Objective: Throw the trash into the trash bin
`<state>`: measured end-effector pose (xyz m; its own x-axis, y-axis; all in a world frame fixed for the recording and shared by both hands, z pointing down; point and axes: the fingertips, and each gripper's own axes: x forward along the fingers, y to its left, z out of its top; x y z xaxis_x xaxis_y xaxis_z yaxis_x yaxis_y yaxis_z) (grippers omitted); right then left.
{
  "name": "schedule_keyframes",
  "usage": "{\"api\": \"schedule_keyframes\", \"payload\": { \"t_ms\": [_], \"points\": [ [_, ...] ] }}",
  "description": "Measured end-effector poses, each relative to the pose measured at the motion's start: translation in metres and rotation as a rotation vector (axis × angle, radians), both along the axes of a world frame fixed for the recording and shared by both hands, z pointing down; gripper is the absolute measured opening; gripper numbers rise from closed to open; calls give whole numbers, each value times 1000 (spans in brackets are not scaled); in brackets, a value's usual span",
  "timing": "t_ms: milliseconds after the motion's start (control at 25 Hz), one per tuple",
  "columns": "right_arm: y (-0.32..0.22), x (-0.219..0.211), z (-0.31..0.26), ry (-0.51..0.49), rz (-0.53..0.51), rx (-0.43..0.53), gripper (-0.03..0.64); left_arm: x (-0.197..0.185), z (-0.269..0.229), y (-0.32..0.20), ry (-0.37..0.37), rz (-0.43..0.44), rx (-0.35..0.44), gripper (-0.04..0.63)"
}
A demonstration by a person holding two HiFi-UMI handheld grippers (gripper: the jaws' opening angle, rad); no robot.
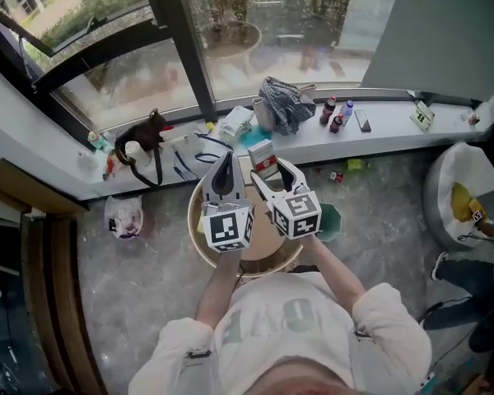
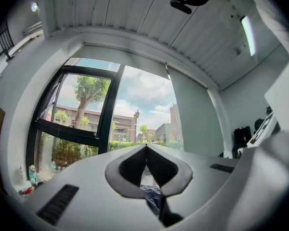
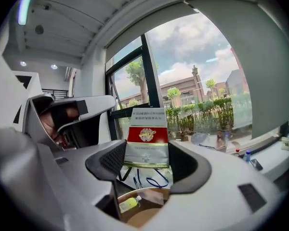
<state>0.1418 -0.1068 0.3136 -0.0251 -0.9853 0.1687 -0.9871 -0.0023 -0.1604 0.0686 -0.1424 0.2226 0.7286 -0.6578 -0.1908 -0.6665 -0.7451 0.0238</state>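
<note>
My right gripper is shut on a small red-and-white carton, held upright between its pads high above a round wooden tub. In the right gripper view the carton fills the gap of the right gripper, and a yellow-green bottle lies in the tub below. My left gripper hangs beside it, tips together and holding nothing. The left gripper points at the window. A bin lined with a white bag stands on the floor at the far right.
The window sill carries a plaid cloth, small bottles, a black bag and blue cords. A plastic bag lies on the floor at left. A green object sits right of the tub.
</note>
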Motion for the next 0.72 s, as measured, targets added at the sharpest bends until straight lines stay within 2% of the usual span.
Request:
{"api": "schedule_keyframes", "payload": {
  "t_ms": [120, 200, 360, 520, 720],
  "points": [
    [9, 9, -4, 5, 31, 16, 279, 9, -15, 11, 29, 26, 51, 11],
    [12, 15, -5, 18, 43, 19, 279, 14, -18, 13, 29, 36, 58, 11],
    [16, 31, -12, 26, 80, 32, 279, 26, -13, 13, 6, 57, 40, 11],
    [23, 63, -10, 0, 159, 39, 279, 57, 8, 20, -47, 133, 6, 11],
    [54, 128, 32, -48, 317, -54, 279, 114, 39, 39, -94, 261, -60, 11]
  ]
}}
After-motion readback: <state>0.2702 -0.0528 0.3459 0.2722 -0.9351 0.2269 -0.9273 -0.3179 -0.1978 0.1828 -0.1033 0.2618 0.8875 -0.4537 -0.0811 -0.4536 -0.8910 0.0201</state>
